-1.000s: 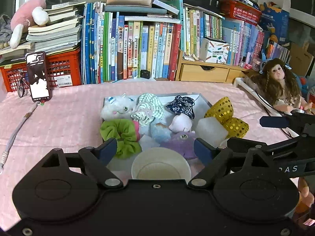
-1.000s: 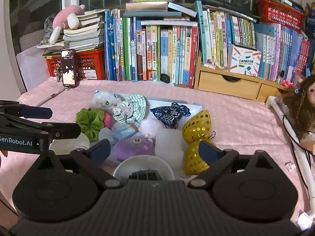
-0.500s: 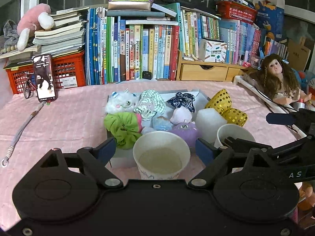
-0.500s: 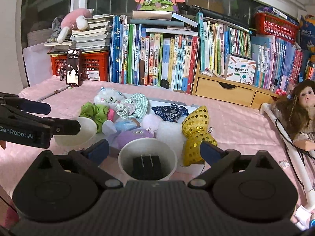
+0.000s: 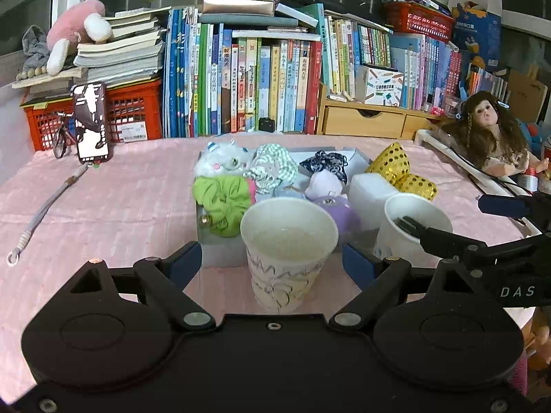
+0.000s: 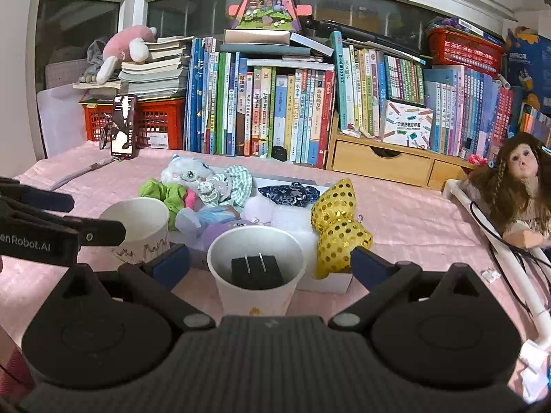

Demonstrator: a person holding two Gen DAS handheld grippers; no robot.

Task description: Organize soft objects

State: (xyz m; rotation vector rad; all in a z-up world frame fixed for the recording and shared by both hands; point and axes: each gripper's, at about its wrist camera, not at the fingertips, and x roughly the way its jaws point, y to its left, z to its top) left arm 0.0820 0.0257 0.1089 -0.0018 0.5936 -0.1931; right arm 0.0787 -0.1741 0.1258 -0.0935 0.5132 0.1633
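Observation:
A grey tray (image 5: pixel 220 258) on the pink cloth holds soft things: a green scrunchie (image 5: pixel 222 199), a white plush cat (image 5: pixel 220 160), a checked cloth (image 5: pixel 275 168), a dark blue pouch (image 5: pixel 325 165), a purple plush (image 5: pixel 335 208) and a gold sequin bow (image 5: pixel 399 172). My left gripper (image 5: pixel 272 263) stands open around a paper cup (image 5: pixel 287 251) in front of the tray. My right gripper (image 6: pixel 270 263) stands open around a second paper cup (image 6: pixel 256 272) holding a black plug (image 6: pixel 256 270). The tray (image 6: pixel 330 284), bow (image 6: pixel 339 230) and scrunchie (image 6: pixel 165 194) lie beyond.
A row of books (image 5: pixel 261 79) and a red crate (image 5: pixel 131 113) stand at the back. A phone (image 5: pixel 92 122) leans on the crate, with a cord (image 5: pixel 44 206) on the cloth. A wooden drawer unit (image 5: pixel 368 124) and a doll (image 5: pixel 489 130) are at the right.
Both grippers have drawn back and lowered from above the tray. Each paper cup now shows full height between its open fingers, standing on the cloth in front of the tray.

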